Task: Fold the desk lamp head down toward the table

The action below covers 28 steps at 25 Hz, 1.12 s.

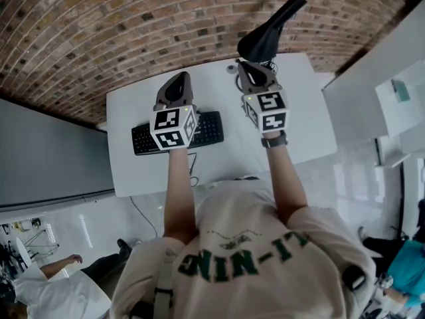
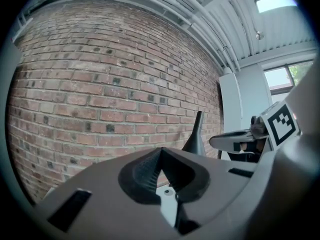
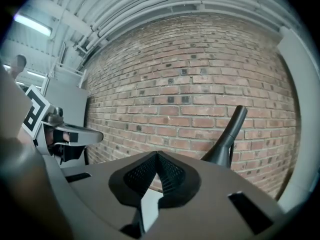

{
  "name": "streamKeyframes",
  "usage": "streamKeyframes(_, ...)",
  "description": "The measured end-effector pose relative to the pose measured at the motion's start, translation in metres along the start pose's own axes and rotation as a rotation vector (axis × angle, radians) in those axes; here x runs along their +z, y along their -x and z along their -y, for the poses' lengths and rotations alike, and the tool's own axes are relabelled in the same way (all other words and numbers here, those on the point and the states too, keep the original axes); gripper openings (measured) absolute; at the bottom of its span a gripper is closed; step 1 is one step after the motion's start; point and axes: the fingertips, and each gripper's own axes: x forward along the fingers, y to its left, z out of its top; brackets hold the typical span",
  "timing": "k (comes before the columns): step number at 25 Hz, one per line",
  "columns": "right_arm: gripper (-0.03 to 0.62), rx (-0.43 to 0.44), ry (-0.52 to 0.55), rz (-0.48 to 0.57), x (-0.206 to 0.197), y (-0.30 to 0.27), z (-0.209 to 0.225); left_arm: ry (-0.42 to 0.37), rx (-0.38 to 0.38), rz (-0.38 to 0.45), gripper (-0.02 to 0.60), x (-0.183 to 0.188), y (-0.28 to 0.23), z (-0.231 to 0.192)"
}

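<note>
The black desk lamp point(image 1: 267, 30) rises at the far right of the white table point(image 1: 126, 171), its cone head tilted up and away. In the right gripper view the lamp point(image 3: 227, 140) stands just right of my right gripper point(image 3: 156, 155), whose jaws are shut with nothing between them. From the head view the right gripper point(image 1: 251, 67) is raised just below the lamp head. My left gripper point(image 1: 178, 84) is lifted above the keyboard point(image 1: 143, 138). Its jaws point(image 2: 161, 151) are shut and empty, and the lamp point(image 2: 196, 138) shows to their right.
A brick wall point(image 1: 133, 25) runs behind the table. A white partition point(image 1: 372, 92) stands at the right. A seated person point(image 1: 46, 278) is at the lower left and another person point(image 1: 405, 264) at the lower right. A cable point(image 1: 192, 171) hangs over the table's front edge.
</note>
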Motion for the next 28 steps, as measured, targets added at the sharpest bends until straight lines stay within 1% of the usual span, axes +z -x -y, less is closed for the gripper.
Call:
streamKeyframes(6, 0.003, -0.027, -0.025, 0.032, 0.001, 0.016, -0.013, -0.017, 0.018, 0.014, -0.003, -0.001, 0.015, 0.000)
streamKeyframes(12, 0.003, -0.057, -0.063, 0.060, -0.003, 0.027, -0.009, -0.025, 0.034, 0.019, -0.003, -0.005, 0.027, -0.001)
streamKeyframes(20, 0.003, -0.054, -0.081, 0.061, -0.005, 0.037, -0.019, -0.025, 0.067, 0.047, -0.003, -0.003, 0.038, -0.006)
streamKeyframes(24, 0.003, -0.054, -0.088, 0.060, -0.008, 0.042, -0.022, -0.026, 0.072, 0.038, -0.003, -0.007, 0.038, -0.003)
streamKeyframes(28, 0.003, -0.057, -0.089, 0.043, -0.017, 0.046, -0.021, -0.028, 0.058, 0.018, -0.003, -0.012, 0.035, 0.004)
